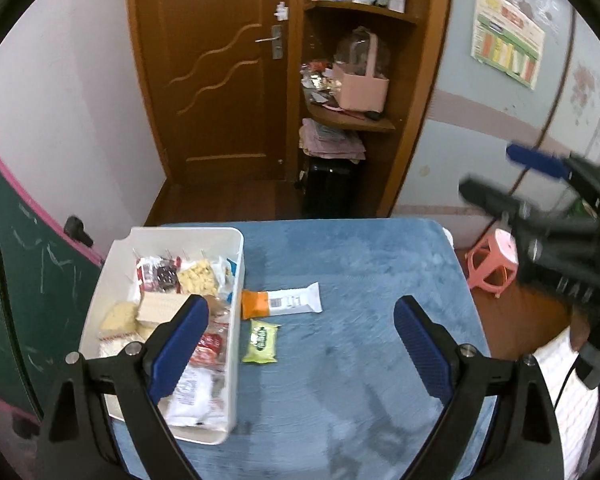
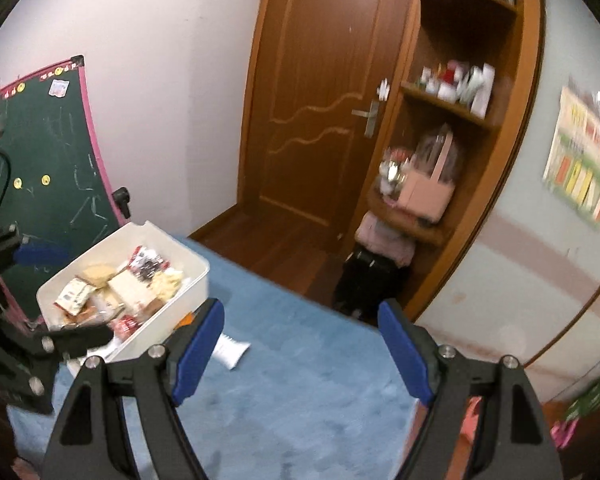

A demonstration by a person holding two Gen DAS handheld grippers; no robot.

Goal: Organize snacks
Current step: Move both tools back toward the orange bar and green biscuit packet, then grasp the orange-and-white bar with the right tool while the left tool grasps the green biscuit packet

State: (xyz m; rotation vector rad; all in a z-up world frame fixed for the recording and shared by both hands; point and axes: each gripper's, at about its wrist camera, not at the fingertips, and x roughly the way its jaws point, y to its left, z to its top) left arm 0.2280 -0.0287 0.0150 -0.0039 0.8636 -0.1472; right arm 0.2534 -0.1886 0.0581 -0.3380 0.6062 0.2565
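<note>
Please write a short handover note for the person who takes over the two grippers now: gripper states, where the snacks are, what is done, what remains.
Left gripper: open, empty, above the blue table.
Right gripper: open, empty.
White bin at the table's left: many snacks already inside.
Left to do: the orange-and-white bar and the green packet lie on the table beside the bin, not yet put in.

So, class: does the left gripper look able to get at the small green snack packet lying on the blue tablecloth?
Probably yes. The left gripper is open and empty above the blue tablecloth, and the small green snack packet lies flat with nothing over it, just clear of the white plastic bin.
</note>
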